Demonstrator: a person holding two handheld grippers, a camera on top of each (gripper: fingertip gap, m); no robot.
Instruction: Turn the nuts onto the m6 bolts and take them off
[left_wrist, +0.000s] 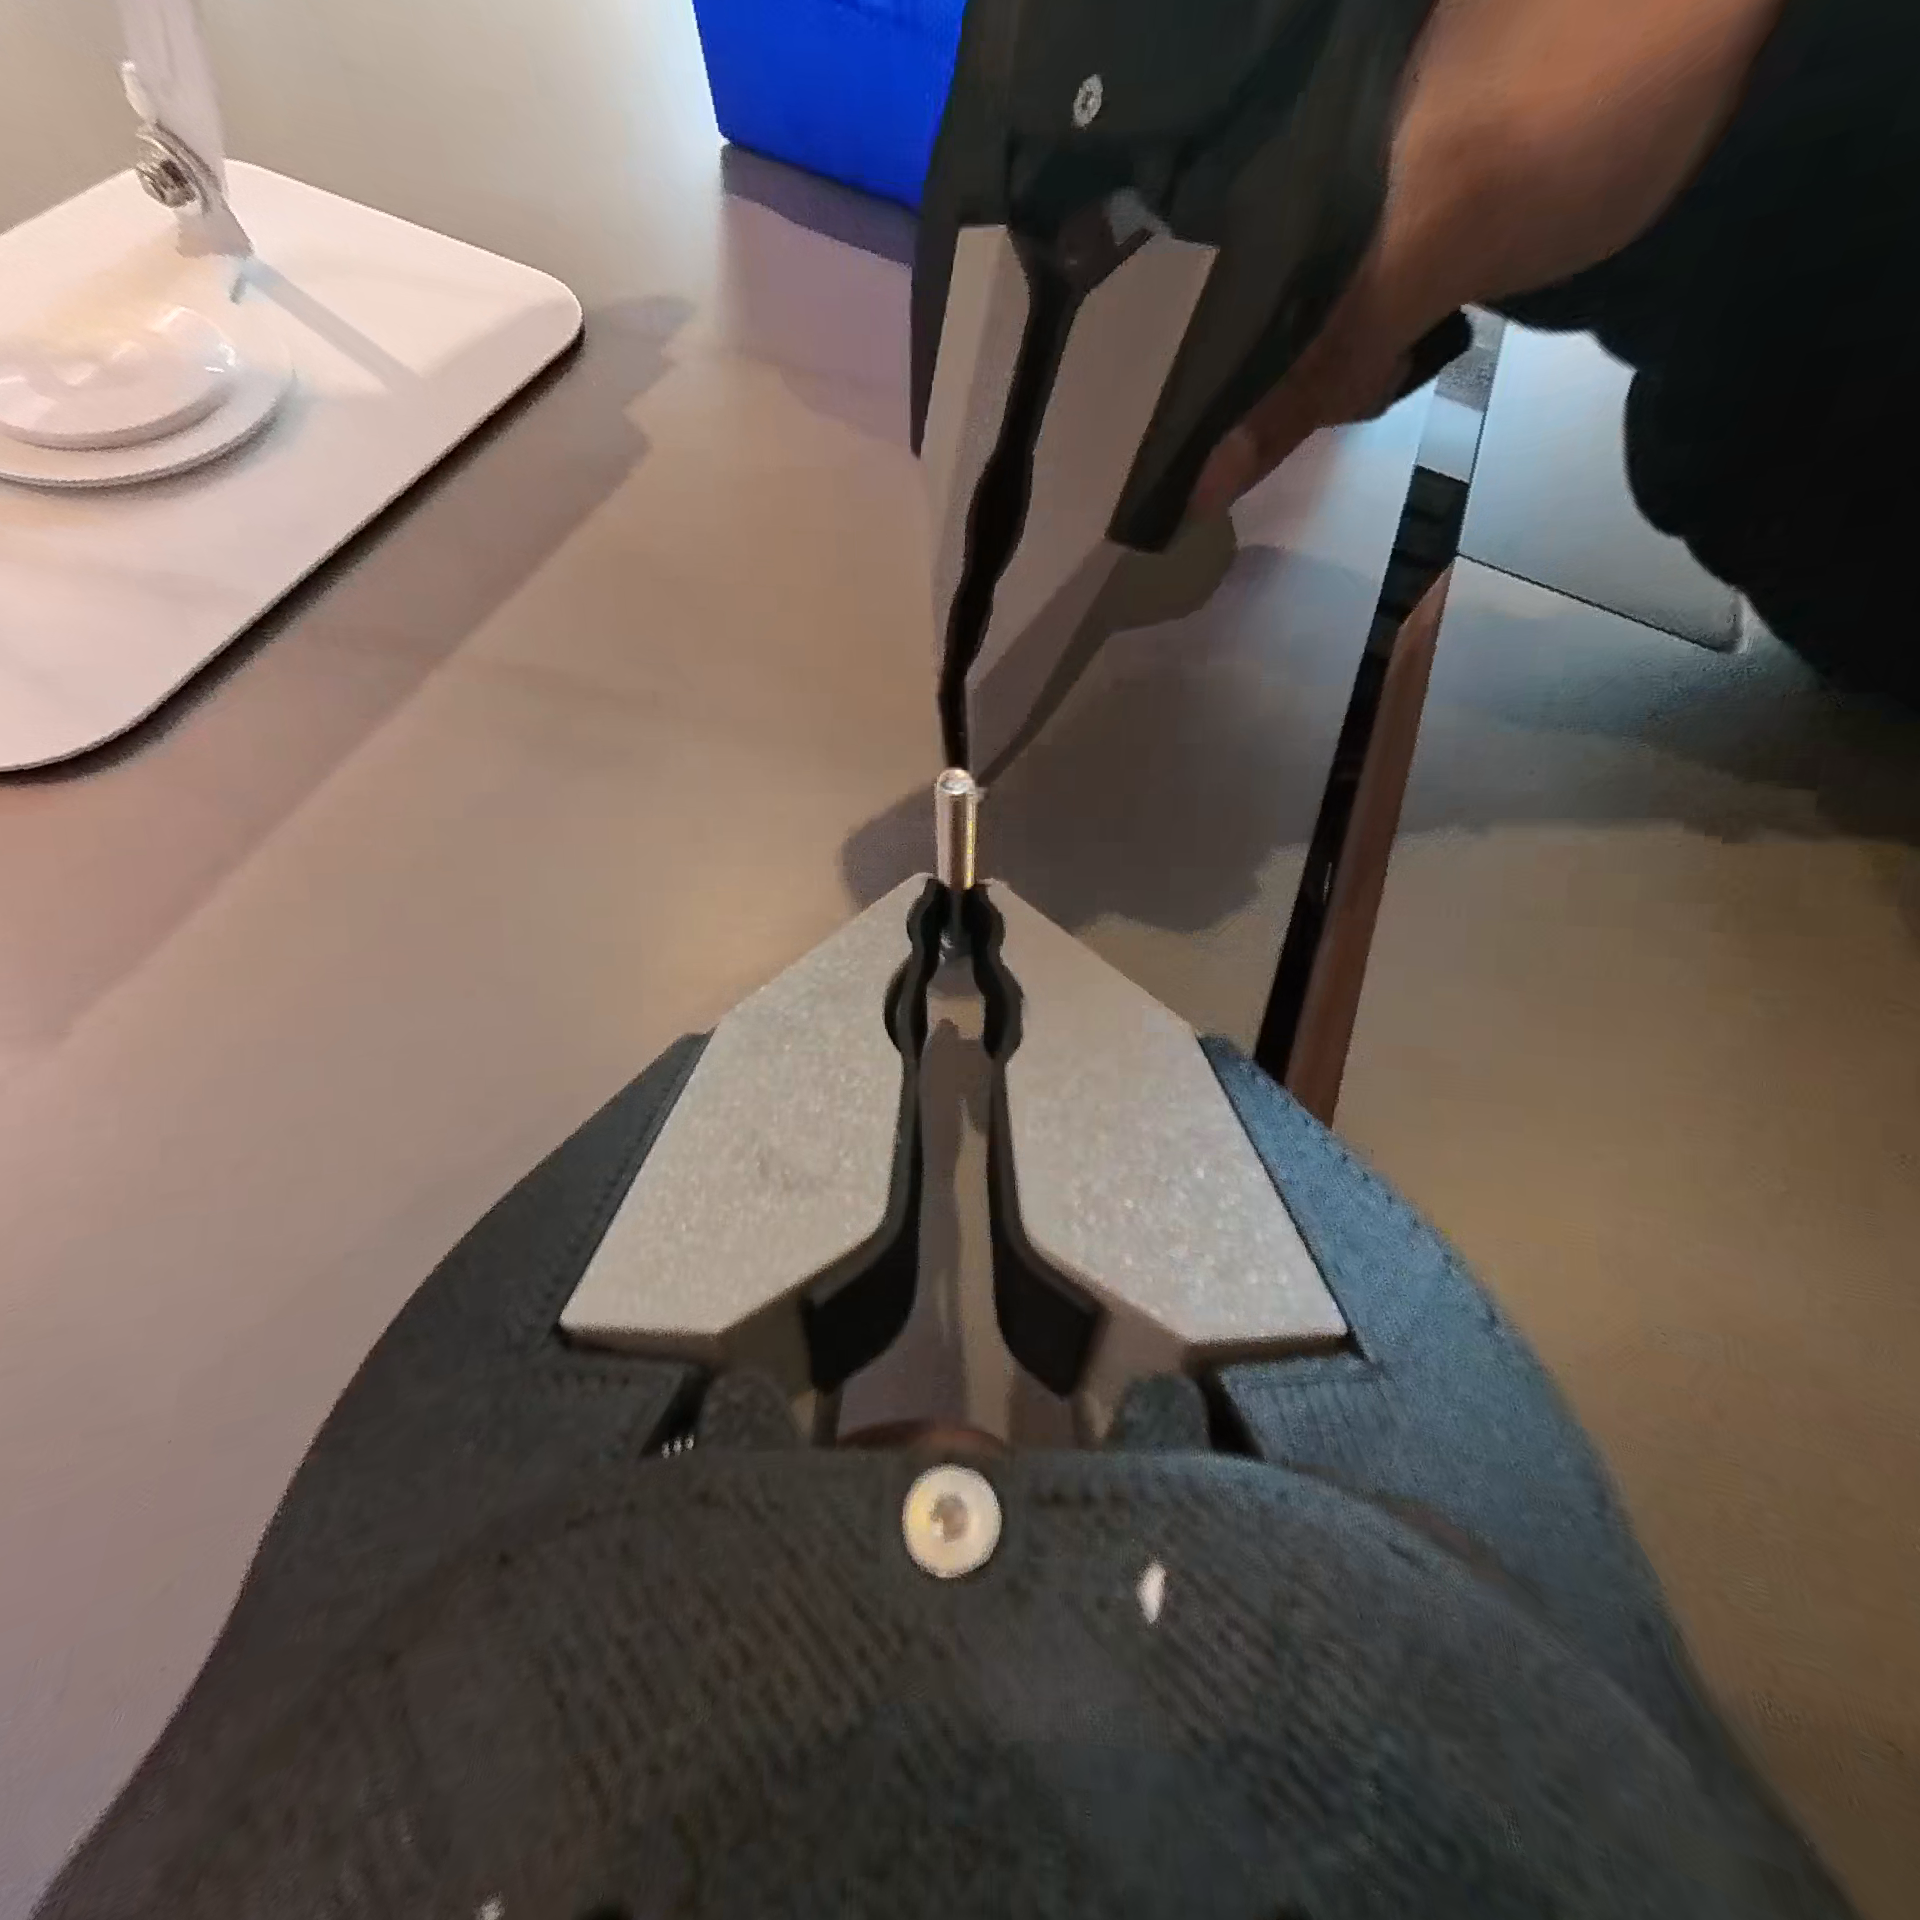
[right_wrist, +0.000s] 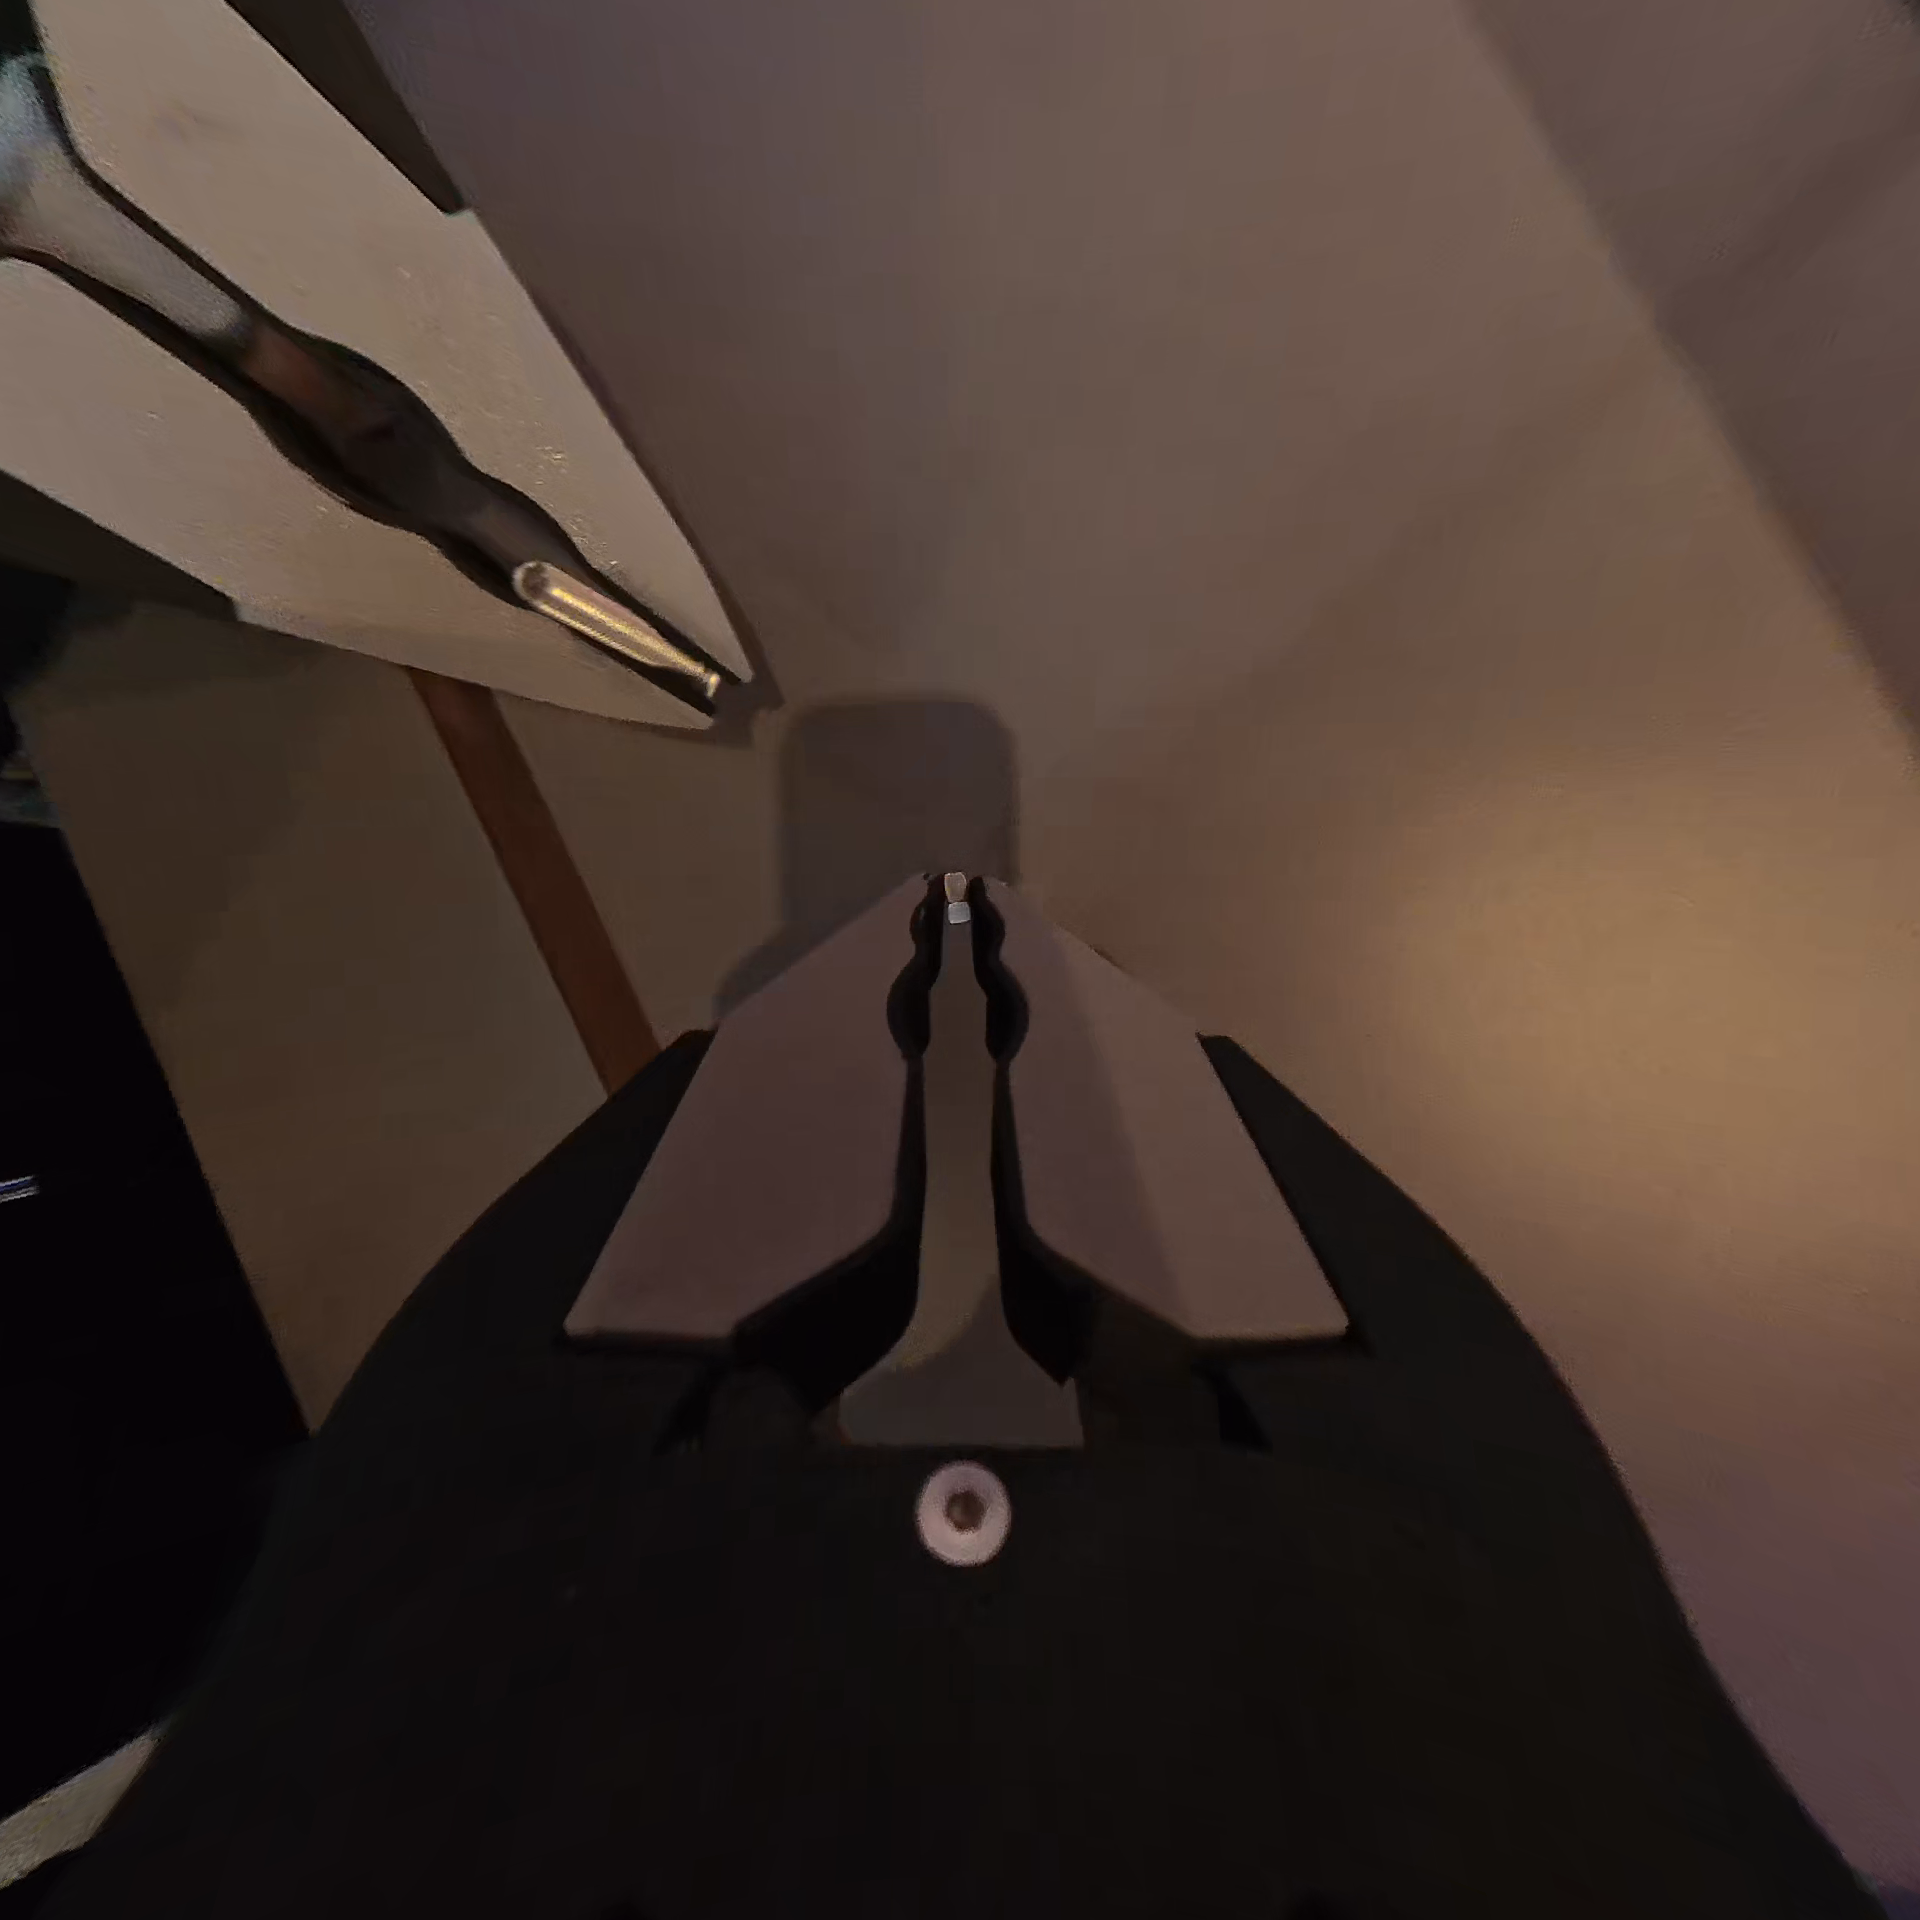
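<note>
The bolt (left_wrist: 956, 840) is gripped at its lower end by the closed tips of the left gripper (left_wrist: 956, 914), and its silver shank is held upright above the brown table (left_wrist: 520, 935). In the right wrist view, the same bolt (right_wrist: 613, 629) is seen lying between the left gripper's tips (right_wrist: 707, 686) at the upper left. A small silver nut (right_wrist: 957, 898) is pinched at the very tips of the right gripper (right_wrist: 957, 883), whose jaws are drawn narrow around it. The right gripper (left_wrist: 954, 743) is poised just above the bolt's top, steered by a hand (left_wrist: 1455, 239). Farther off, 1 white tray (left_wrist: 436, 343) and a blue box (left_wrist: 821, 83) are seen.
</note>
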